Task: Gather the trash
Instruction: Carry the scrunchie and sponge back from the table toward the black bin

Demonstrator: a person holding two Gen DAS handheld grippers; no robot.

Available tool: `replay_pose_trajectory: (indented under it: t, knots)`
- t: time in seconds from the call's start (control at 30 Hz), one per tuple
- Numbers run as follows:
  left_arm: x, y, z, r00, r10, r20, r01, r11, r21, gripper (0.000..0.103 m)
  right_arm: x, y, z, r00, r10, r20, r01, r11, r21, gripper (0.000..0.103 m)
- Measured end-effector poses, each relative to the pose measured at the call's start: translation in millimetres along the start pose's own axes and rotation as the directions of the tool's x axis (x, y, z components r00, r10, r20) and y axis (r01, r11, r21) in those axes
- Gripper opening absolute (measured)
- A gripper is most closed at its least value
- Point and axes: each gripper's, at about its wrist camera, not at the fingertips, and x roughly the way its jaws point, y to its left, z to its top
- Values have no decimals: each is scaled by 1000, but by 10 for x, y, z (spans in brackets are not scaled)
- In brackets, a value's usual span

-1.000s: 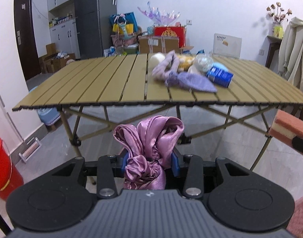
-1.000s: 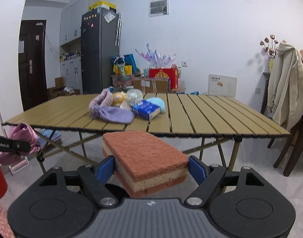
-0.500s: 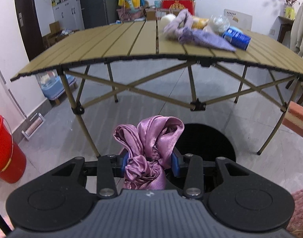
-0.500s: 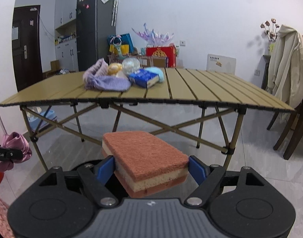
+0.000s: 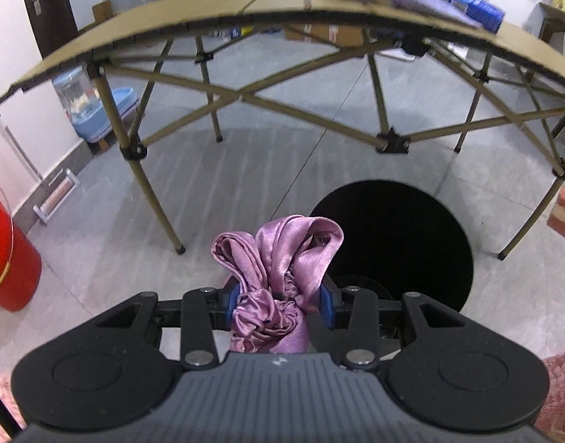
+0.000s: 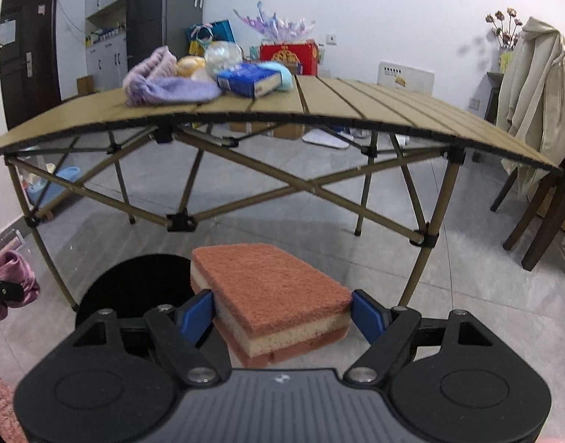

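Both grippers have dropped since a second ago: then they looked across the worktop [image 6: 356,103], now they look up at its underside and crossed legs. The left gripper [image 5: 278,308] has its fingers clamped on a bunched purple satin cloth [image 5: 278,258]; the right gripper [image 6: 282,315] has its fingers clamped on a rust-and-cream sponge [image 6: 271,291]. Just beyond both, on the floor, gapes a round black bin [image 5: 397,243]. A red bucket [image 5: 9,258] stands left. No writing is legible. Farther off, on the worktop, lie a lilac knit [image 6: 164,86] and a blue box [image 6: 247,81].
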Motion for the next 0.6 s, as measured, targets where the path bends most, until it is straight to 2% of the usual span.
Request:
replay_pose_trajectory:
  t: [0.6]
  knots:
    - [267, -123, 111, 996, 28, -80, -30, 999, -27, 40, 396, -89, -34, 995, -31, -93, 35, 998, 43, 79]
